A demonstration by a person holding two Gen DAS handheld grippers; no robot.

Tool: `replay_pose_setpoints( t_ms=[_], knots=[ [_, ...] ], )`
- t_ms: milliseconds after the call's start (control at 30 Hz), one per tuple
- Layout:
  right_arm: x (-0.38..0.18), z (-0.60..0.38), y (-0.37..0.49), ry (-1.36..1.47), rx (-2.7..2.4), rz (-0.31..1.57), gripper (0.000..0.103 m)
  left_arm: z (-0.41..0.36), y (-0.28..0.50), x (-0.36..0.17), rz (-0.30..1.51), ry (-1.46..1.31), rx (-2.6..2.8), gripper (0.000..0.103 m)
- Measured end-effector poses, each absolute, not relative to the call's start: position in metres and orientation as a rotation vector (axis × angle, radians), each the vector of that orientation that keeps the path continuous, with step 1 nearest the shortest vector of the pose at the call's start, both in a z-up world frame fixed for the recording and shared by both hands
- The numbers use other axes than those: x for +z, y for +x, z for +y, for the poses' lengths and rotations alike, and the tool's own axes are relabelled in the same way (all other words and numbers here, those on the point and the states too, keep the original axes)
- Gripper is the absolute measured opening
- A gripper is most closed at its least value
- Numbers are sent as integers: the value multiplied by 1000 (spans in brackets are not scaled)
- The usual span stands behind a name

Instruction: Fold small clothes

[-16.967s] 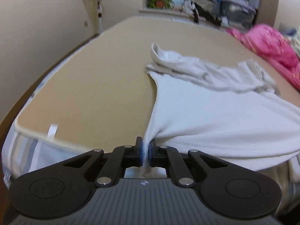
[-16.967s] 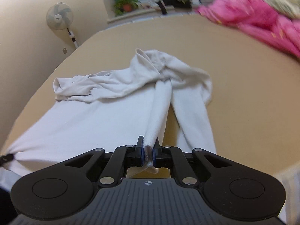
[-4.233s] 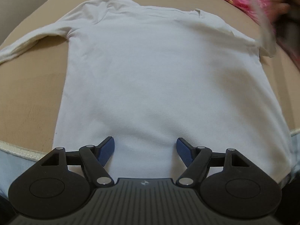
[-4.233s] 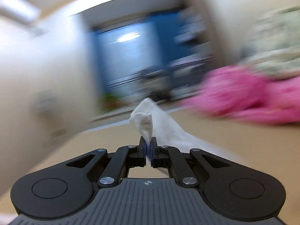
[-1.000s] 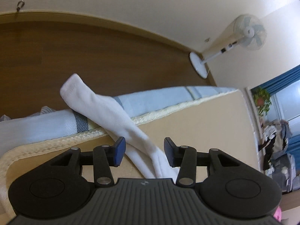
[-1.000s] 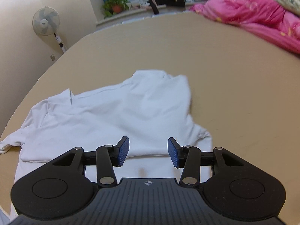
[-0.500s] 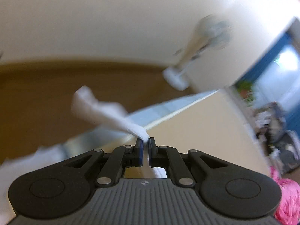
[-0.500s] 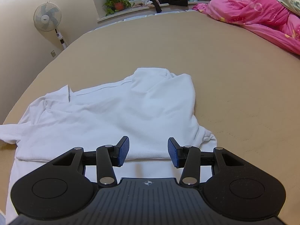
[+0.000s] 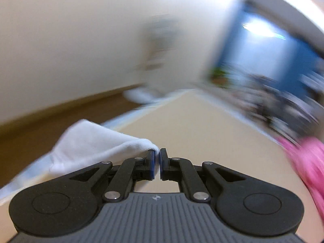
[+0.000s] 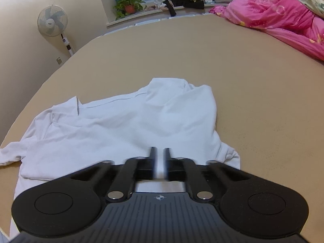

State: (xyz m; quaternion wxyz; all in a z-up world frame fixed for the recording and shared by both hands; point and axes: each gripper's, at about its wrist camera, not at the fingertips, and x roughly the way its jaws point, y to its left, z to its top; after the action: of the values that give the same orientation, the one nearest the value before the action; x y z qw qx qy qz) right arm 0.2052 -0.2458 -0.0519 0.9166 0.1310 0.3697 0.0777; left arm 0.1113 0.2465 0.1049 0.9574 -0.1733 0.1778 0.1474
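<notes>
Left wrist: sleeve (image 9: pixel 97 141) in gripper (image 9: pixel 157 162)

The left wrist view is heavily smeared: the cream wall, the blue curtained window (image 9: pixel 269 46) and the pink bedding at the right edge are streaked, while the black gripper body close to the lens stays sharp. A white glare patch burns out in the window. The right wrist view is crisp and evenly, softly lit, with a warm indoor cast; only the black fingertips (image 10: pixel 153 158) blur. The white cotton shirt (image 10: pixel 125 129) reads bright, with faint shadows in its folds. Both views bow at the edges and darken in the corners.
</notes>
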Motion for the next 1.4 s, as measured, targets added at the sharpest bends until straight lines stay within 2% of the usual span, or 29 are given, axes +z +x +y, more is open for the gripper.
replay_pose_setpoints(
  t_ms=[100, 167, 200, 233, 267, 300, 467, 533, 700, 767, 867, 900, 933, 967, 1033, 1067, 1100, 1267, 1333, 1400],
  knots=[
    [-53, -250, 208, 322, 178, 758, 5, 132, 116, 114, 362, -247, 0, 5],
    [-53, -256, 211, 379, 185, 745, 9, 65, 117, 102, 460, -203, -236, 21],
    [-52, -258, 212, 408, 185, 742, 15, 38, 115, 91, 519, -171, -366, 39],
    [-53, -263, 213, 445, 185, 739, 28, 18, 109, 82, 541, -121, -429, 40],
    [-54, -267, 215, 474, 182, 738, 36, 1, 100, 75, 545, -30, -430, 40],
    [-55, -270, 216, 504, 179, 739, 37, -4, 98, 67, 552, 37, -416, 40],
    [-66, -286, 231, 632, 179, 788, 38, 56, 113, 66, 728, 89, -136, 39],
    [-71, -291, 238, 673, 170, 803, 38, 84, 115, 71, 739, 89, -33, 39],
    [-89, -295, 260, 720, 117, 834, 38, 136, 118, 37, 717, -44, 112, 39],
    [-97, -291, 268, 701, 106, 852, 38, 149, 140, 33, 834, -127, 162, 35],
    [-106, -281, 277, 648, 99, 870, 37, 162, 156, 26, 826, -184, 139, 36],
    [-105, -277, 278, 620, 100, 861, 34, 164, 162, 22, 830, -182, 140, 36],
    [-103, -273, 279, 590, 110, 849, 20, 164, 166, 19, 838, -177, 130, 37],
    [-101, -271, 279, 569, 121, 836, 10, 163, 171, 16, 853, -167, 110, 37],
    [-93, -271, 276, 567, 135, 792, 7, 158, 176, 5, 872, -124, 96, 35],
    [-87, -273, 275, 582, 140, 764, 6, 155, 182, -1, 870, -86, 117, 24],
    [-79, -277, 272, 608, 151, 727, 6, 156, 184, -3, 870, -59, 123, 6],
    [-37, -294, 247, 648, 203, 504, 5, 166, 152, 16, 792, -60, 89, 5],
    [-48, -296, 254, 594, 129, 594, 5, 156, 148, 3, 879, 18, 71, 7],
    [-80, -291, 271, 482, -34, 828, 3, 143, 157, -20, 1026, 133, 38, 11]
  ],
)
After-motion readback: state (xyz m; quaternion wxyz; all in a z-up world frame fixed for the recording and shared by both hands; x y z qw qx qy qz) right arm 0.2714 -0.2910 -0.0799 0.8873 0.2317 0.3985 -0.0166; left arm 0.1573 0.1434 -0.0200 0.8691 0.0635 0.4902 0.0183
